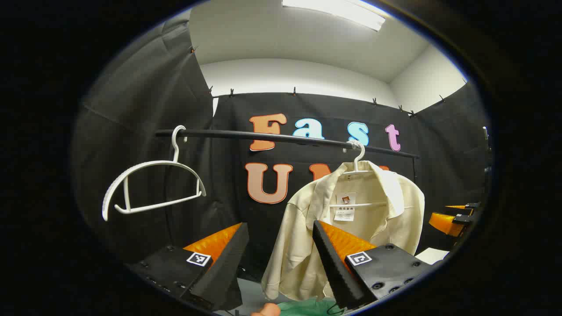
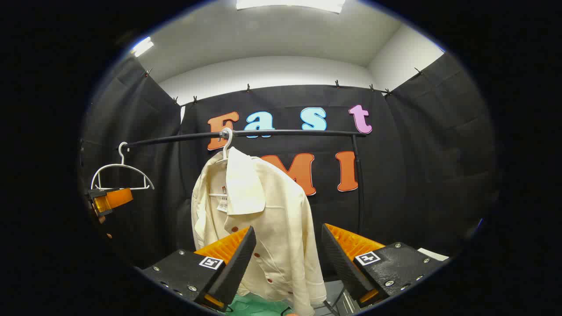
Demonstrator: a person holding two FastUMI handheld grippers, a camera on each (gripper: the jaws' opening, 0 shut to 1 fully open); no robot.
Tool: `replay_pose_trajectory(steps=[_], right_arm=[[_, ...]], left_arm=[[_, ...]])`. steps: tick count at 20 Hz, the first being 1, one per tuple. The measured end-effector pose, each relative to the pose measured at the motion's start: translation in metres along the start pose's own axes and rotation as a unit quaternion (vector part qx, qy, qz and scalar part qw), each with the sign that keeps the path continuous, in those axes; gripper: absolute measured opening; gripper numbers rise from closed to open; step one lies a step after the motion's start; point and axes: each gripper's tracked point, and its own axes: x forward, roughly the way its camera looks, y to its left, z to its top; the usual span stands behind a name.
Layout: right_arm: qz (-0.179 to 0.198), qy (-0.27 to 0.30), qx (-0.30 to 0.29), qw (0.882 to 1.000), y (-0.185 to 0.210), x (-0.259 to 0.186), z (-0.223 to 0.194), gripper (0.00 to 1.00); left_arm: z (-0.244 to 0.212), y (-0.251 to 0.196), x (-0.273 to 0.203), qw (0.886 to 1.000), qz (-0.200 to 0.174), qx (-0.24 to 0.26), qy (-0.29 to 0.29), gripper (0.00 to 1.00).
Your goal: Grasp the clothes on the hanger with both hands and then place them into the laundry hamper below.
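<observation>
Shirt (image 1: 351, 219) was hanging on its white hanger (image 1: 359, 163) from the black rail (image 1: 285, 138) in your left gripper view, cream coloured, collar open with a tag showing inside. Your left gripper (image 1: 281, 263) sat low in front of it with its fingers spread wide, gripping nothing, and the shirt's lower half showed in the gap beside the right-hand finger. An empty white hanger (image 1: 149, 184) hung further left on the same rail. Some green fabric (image 1: 307, 306) peeked in at the bottom edge, below the shirt. Your other gripper (image 1: 452, 217) poked in at the far right.

In your right gripper view, you had the right gripper (image 2: 287, 263) spread open too, clamping nothing, with the shirt (image 2: 263, 228) hanging between and behind the fingers, red buttons visible down the front. Rail (image 2: 263, 132) ran across above, and the empty hanger (image 2: 120, 173) sat off left, with the left gripper (image 2: 107, 199) just beneath it. Green fabric (image 2: 250, 306) again at the bottom.
</observation>
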Motion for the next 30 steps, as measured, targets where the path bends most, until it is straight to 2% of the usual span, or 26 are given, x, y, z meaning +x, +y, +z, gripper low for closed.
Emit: replay_pose_trajectory(steps=[2,3,4,5,7,8,9,11,18,19,23,24,26,30], right_arm=[[-0.004,0.0,0.002,1.0,-0.003,0.0,-0.001,0.93],[-0.004,0.003,0.004,1.0,-0.002,0.001,-0.003,0.93],[-0.002,0.006,0.007,1.0,-0.001,0.003,-0.005,0.93],[0.0,0.008,0.01,1.0,0.001,0.004,-0.007,0.93],[0.001,0.009,0.009,1.0,0.002,0.005,-0.007,0.93],[0.002,0.009,0.007,1.0,0.004,0.005,-0.007,0.93],[0.005,0.009,0.005,1.0,0.006,0.005,-0.007,0.93],[0.009,0.01,0.005,1.0,0.01,0.005,-0.007,0.93],[0.014,0.011,0.013,1.0,0.012,0.006,-0.014,0.93],[0.014,0.012,0.012,1.0,0.012,0.005,-0.014,0.93],[0.01,0.018,0.01,1.0,0.012,0.01,-0.021,0.93],[0.011,0.019,0.01,1.0,0.014,0.011,-0.023,0.93],[0.012,0.021,0.008,1.0,0.019,0.013,-0.026,0.93],[0.018,0.028,-0.004,0.999,0.036,0.02,-0.037,0.93]], left_arm=[[-0.002,-0.002,0.001,1.0,-0.002,0.002,0.002,0.96],[-0.003,-0.003,0.0,1.0,-0.003,0.002,0.003,1.0],[-0.003,-0.003,0.001,1.0,-0.005,0.003,0.003,0.96],[-0.003,-0.004,0.0,1.0,-0.007,0.003,0.003,1.0],[-0.004,-0.004,0.001,1.0,-0.01,0.0,0.004,1.0],[-0.006,-0.004,0.0,1.0,-0.009,-0.002,0.006,0.93],[-0.006,-0.002,0.0,1.0,-0.008,-0.005,0.007,0.93],[-0.006,0.002,0.0,1.0,-0.003,-0.006,0.007,1.0],[-0.003,0.006,-0.003,1.0,0.006,-0.001,0.004,1.0],[-0.002,0.005,-0.003,1.0,0.005,-0.001,0.003,0.96],[-0.003,0.001,-0.004,1.0,-0.003,-0.005,0.002,1.0],[-0.004,0.002,-0.003,1.0,-0.003,-0.005,0.004,0.97],[-0.008,0.005,-0.002,1.0,-0.001,-0.005,0.007,1.0],[-0.012,0.014,-0.001,1.0,0.006,-0.006,0.01,0.97]])
